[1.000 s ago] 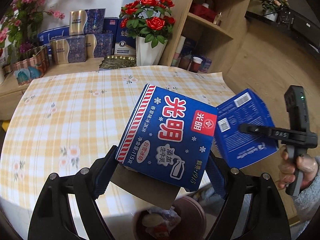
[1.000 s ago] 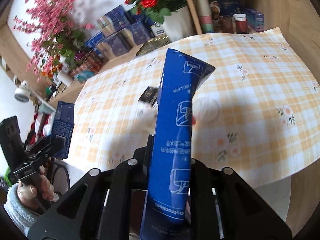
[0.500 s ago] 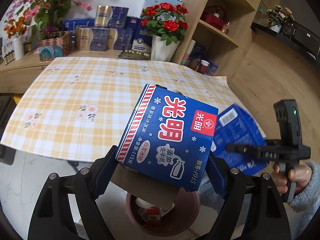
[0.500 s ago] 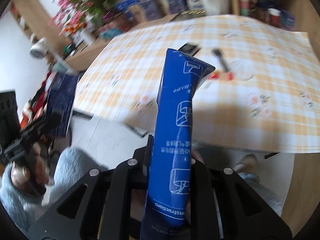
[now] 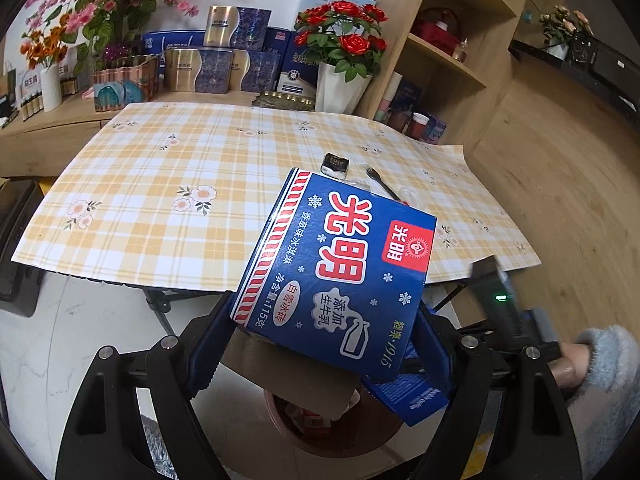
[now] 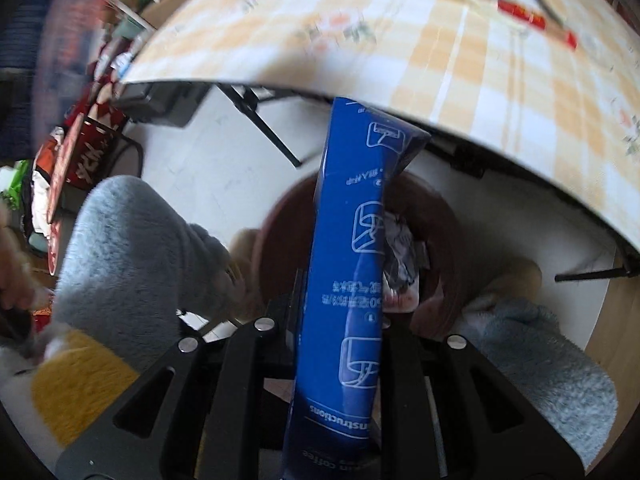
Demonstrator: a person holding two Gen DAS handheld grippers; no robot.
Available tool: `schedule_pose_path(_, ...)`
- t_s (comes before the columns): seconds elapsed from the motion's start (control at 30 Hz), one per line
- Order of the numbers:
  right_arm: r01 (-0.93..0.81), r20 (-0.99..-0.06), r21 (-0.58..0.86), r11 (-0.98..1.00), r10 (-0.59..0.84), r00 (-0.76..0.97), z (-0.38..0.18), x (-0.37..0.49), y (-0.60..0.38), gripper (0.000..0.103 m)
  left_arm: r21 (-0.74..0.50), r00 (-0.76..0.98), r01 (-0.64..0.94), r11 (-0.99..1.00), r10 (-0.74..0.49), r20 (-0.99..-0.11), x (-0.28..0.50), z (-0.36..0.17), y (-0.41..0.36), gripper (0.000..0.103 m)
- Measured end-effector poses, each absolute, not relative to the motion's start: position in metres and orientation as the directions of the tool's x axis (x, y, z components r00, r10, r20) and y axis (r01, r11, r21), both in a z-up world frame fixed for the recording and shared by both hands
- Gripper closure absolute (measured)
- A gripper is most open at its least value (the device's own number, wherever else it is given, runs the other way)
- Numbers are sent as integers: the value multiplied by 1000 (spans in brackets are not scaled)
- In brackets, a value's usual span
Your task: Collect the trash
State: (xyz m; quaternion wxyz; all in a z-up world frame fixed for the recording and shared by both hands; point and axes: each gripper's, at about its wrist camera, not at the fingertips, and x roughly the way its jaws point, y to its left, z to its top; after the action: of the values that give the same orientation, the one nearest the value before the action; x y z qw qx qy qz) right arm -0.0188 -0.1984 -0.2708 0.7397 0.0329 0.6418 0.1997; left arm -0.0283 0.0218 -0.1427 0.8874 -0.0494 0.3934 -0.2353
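Note:
My left gripper (image 5: pixel 324 322) is shut on a blue ice cream box (image 5: pixel 340 264) with red characters, its wide jaws pressing on both sides. The box hangs past the table's front edge, above a round brown bin (image 5: pixel 286 426) on the floor. My right gripper (image 6: pixel 340 312) is shut on a flattened blue coffee carton (image 6: pixel 352 240) and points steeply down at the bin (image 6: pixel 448 220), which has crumpled trash inside. In the left wrist view that carton (image 5: pixel 408 398) sticks out low on the right, under the ice cream box.
On the yellow checked tablecloth (image 5: pixel 160 200) lie a small black packet (image 5: pixel 335 164), a black fork (image 5: pixel 380 184) and a red wrapper (image 6: pixel 536 24). Gift boxes, flower vases and a wooden shelf stand behind the table. Fuzzy grey sleeves (image 6: pixel 132 248) and folding table legs flank the bin.
Both grippers have drawn back from over the table to the bin in front of it. The right gripper dropped and tipped downward, bringing its carton over the bin. Both grips are unchanged.

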Motion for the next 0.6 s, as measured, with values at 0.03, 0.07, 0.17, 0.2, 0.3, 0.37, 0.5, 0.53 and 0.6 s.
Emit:
schedule_pose_path(0.03, -249, -938, 305, 919, 335, 89, -275, -18, -197, 85, -273, 578, 379, 884, -457, -676, -28, -144, 21, 23)
schedule_pose_path(0.07, -243, -940, 304, 921, 332, 83, -280, -17, -196, 85, -272, 575, 381, 884, -457, -679, -28, -145, 20, 23)
schedule_pose_path(0.17, -204, -942, 309, 929, 328, 67, -294, -11, -196, 85, -251, 572, 390, 886, -447, -688, -29, -149, 15, 23)
schedule_pose_path(0.2, -183, -941, 317, 931, 333, 65, -298, -6, -199, 82, -247, 569, 396, 885, -447, -690, -30, -150, 13, 23)
schedule_pose_path(0.3, -149, -935, 329, 933, 344, 86, -302, 3, -204, 59, -242, 559, 409, 880, -451, -696, -30, -153, 9, 23)
schedule_pose_path(0.37, -157, -932, 322, 934, 341, 121, -298, 4, -206, 49, -236, 554, 417, 878, -452, -699, -29, -155, 7, 23)
schedule_pose_path(0.5, -151, -916, 328, 933, 353, 192, -287, 5, -216, 26, -217, 547, 437, 873, -449, -706, -29, -163, 3, 23)
schedule_pose_path(0.53, -148, -911, 324, 934, 350, 219, -284, 4, -219, 23, -212, 545, 440, 873, -447, -709, -29, -165, 3, 23)
schedule_pose_path(0.6, -140, -898, 308, 941, 337, 283, -276, 1, -227, 12, -208, 539, 449, 869, -449, -713, -28, -171, 1, 23)
